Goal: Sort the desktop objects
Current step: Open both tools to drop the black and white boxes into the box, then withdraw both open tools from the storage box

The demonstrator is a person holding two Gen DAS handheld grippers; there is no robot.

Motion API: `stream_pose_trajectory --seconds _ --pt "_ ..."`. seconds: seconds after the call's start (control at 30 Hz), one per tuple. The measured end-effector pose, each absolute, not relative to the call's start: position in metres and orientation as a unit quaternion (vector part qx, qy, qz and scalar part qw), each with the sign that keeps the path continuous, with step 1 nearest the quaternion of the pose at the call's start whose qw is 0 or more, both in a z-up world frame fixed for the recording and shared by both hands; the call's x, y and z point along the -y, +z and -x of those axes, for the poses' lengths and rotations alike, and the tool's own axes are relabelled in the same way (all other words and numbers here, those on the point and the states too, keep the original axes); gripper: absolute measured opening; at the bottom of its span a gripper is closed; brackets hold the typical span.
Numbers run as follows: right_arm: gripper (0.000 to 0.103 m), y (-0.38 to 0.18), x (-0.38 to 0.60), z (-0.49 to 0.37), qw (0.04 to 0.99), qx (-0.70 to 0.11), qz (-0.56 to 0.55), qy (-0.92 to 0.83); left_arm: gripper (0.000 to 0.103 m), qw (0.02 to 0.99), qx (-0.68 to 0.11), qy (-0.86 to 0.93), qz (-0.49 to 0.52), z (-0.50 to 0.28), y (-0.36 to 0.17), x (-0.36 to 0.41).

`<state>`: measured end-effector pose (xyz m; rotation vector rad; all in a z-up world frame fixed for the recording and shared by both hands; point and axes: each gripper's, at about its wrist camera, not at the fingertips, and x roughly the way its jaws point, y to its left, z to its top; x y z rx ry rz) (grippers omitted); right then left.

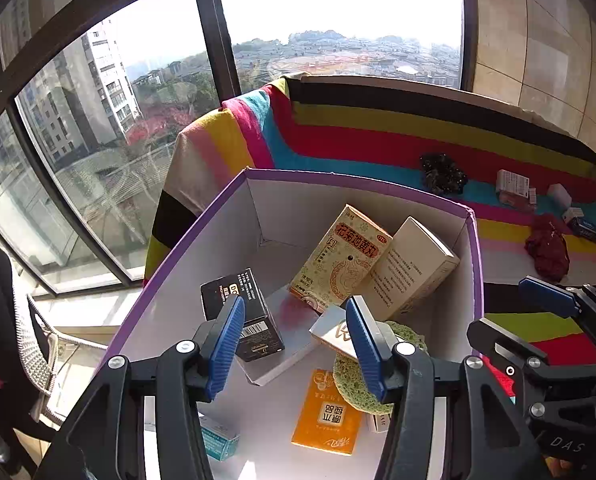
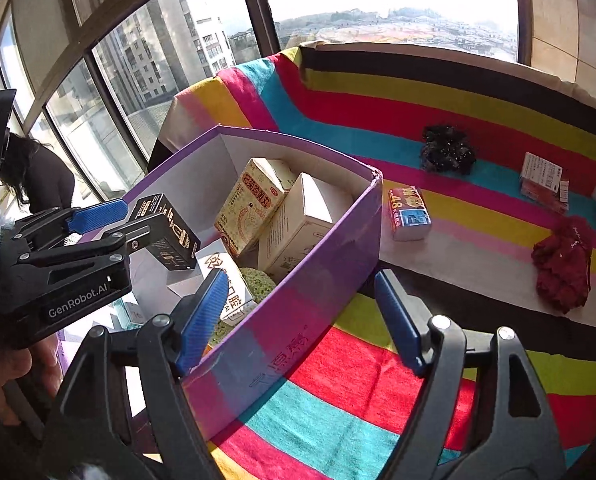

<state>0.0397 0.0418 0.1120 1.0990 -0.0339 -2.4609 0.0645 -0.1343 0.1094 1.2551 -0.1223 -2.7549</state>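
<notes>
A purple box [image 1: 475, 264] with a white inside stands on the striped cloth and shows in the right wrist view [image 2: 298, 300] too. It holds a black carton [image 1: 242, 312], a yellow medicine carton [image 1: 337, 256], a cream carton [image 1: 413, 268], an orange packet [image 1: 329, 412], a green sponge [image 1: 353, 384] and a teal box [image 1: 218, 438]. My left gripper [image 1: 296, 346] is open above the box's inside, empty; it also shows in the right wrist view [image 2: 98, 224]. My right gripper [image 2: 301, 318] is open, its jaws straddling the box's near wall, touching nothing.
On the cloth beyond the box lie a tissue pack [image 2: 409, 214], a black scrunchie [image 2: 447, 156], a red cloth [image 2: 563, 264] and small white medicine boxes [image 2: 541, 180]. Windows stand behind the table. A mesh chair [image 1: 38, 344] and a person [image 2: 38, 176] are at the left.
</notes>
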Motion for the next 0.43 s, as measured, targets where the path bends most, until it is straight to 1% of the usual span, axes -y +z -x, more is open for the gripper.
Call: stream_pose_trajectory --seconds 0.43 --pt "0.078 0.09 -0.117 -0.023 0.161 0.049 -0.413 -0.895 0.059 0.026 0.072 -0.907 -0.414 -0.05 0.117 0.078"
